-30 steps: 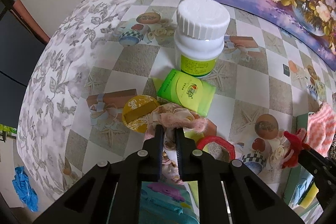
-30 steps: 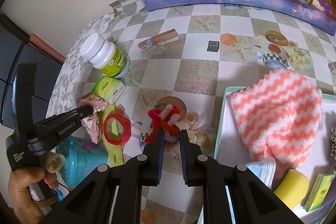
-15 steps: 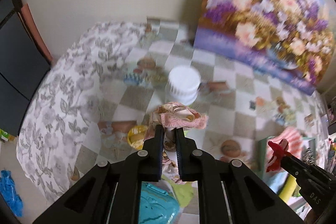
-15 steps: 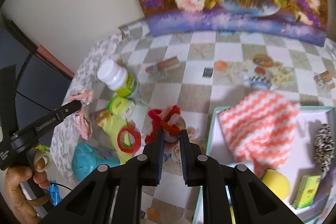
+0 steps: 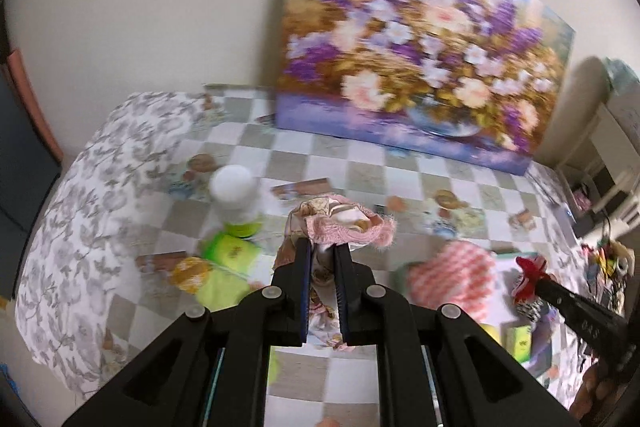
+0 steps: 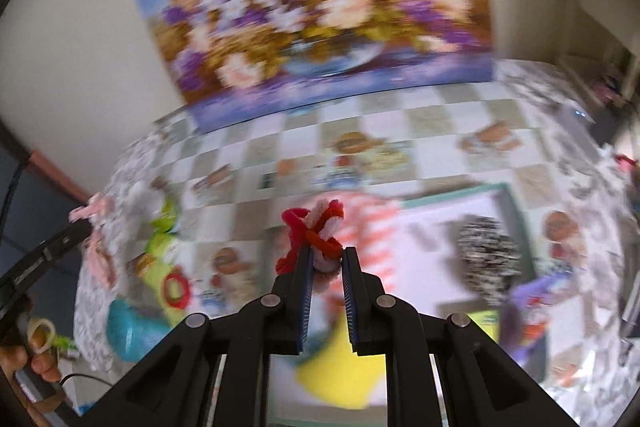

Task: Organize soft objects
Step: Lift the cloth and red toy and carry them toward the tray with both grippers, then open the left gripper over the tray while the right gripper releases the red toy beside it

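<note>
No label can be read: both views are blurred, and the white print on the right gripper's arm, lower right of the left wrist view, is too small to make out. The left gripper (image 5: 322,251) points forward above the table (image 5: 360,163), its jaws nearly closed on one pink cloth (image 5: 344,221) at the frame's centre. The right gripper (image 6: 325,259) is likewise raised, jaws narrowly apart and pinching one red-and-white twist (image 6: 314,231) at the centre of its view, over the left edge of the tray (image 6: 516,223). In the tray lie one striped towel (image 5: 450,277), one speckled ball (image 6: 486,253) and one yellow sponge (image 6: 340,371). On the table at left stand one white bottle (image 5: 234,187) and one green packet (image 5: 230,247), below one flower painting (image 5: 420,43).
</note>
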A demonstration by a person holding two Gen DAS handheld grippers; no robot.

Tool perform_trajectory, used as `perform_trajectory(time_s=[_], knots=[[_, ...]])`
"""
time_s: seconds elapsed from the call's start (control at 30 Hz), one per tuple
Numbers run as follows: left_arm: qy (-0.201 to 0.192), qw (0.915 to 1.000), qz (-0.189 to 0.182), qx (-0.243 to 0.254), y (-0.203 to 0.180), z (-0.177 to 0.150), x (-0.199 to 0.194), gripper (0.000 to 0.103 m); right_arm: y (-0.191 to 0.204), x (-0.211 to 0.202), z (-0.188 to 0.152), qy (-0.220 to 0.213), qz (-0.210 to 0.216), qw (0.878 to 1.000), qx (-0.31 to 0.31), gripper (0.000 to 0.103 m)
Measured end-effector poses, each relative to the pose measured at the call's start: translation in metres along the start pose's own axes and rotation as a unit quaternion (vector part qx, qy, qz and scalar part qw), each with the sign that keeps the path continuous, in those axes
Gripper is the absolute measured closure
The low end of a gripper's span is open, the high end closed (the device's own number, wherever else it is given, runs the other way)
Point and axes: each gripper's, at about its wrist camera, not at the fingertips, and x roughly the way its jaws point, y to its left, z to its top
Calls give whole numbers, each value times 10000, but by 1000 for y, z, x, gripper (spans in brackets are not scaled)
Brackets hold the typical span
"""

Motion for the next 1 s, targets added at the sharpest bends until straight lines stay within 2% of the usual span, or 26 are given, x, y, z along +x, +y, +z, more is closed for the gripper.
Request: perform_trajectory(time_s=[0.2, 0.37, 0.53, 0.67, 0.8, 0.9, 0.93, 1.0], knots=[[74, 9989, -199, 428, -51, -1, 7, 92, -50, -6, 4, 6, -377, 9985, 404, 88], [292, 9956, -322, 832, -96, -11, 24, 92, -78, 7, 1, 220, -506, 9967, 602, 87], [719, 9890, -526, 1180, -136, -31, 56, 91, -84, 44, -9, 762, -614, 9936, 565, 87], [1012, 9848, -629, 1267, -157, -45, 82, 91, -79, 56, -12, 896, -550, 9934, 452, 87], [1148, 9837, -536, 1276, -163, -53, 101, 91, -76, 65, -12, 1016, -543, 9926, 377, 87], [1241, 9832, -598, 1196, -164, -55, 109, 91, -74, 67, -11, 1033, -534, 9926, 346, 86], [1259, 9833, -634, 1155, -164, -55, 110, 90, -73, 67, -11, 1032, -529, 9927, 333, 86], [1290, 9831, -701, 1095, -164, -55, 112, 81, -72, 67, -11, 1046, -534, 9926, 318, 84]])
